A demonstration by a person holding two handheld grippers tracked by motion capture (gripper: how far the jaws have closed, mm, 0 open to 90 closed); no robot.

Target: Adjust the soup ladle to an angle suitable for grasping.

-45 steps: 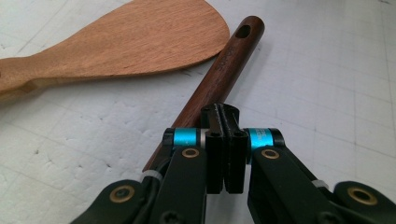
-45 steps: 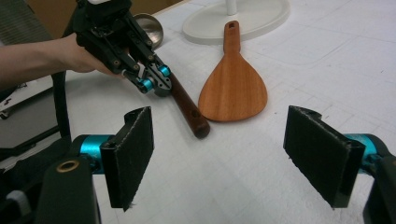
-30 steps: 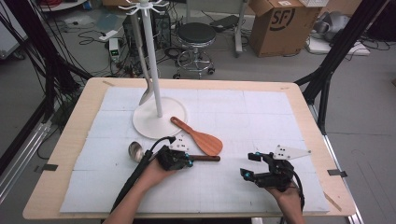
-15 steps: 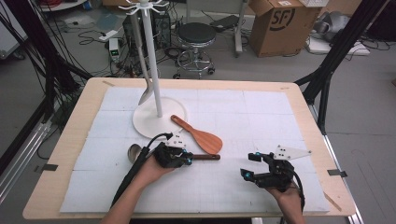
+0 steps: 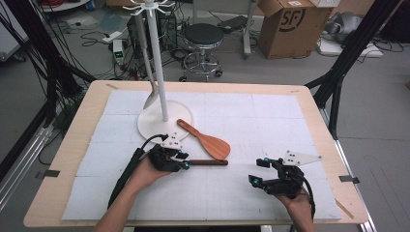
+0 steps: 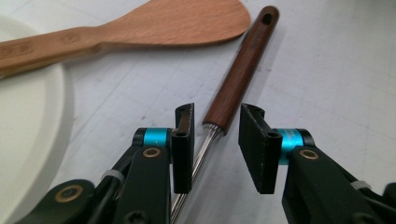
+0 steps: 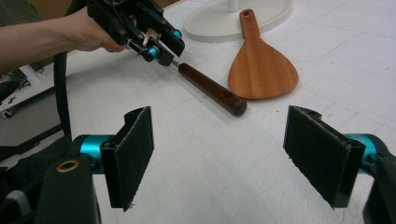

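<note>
Down on the mat, the dark brown wooden ladle handle (image 6: 240, 70) lay between the left gripper (image 6: 215, 144)'s parted jaws, untouched; the high view showed the right gripper (image 5: 263, 170) open, well apart

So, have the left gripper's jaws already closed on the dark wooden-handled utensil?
No, the left gripper straddles the dark wooden-handled utensil with gaps either side.

wooden spatula (image 5: 208, 142) partly on stand base (image 5: 150, 126), dark-handled utensil (image 5: 208, 163) just before it
</note>
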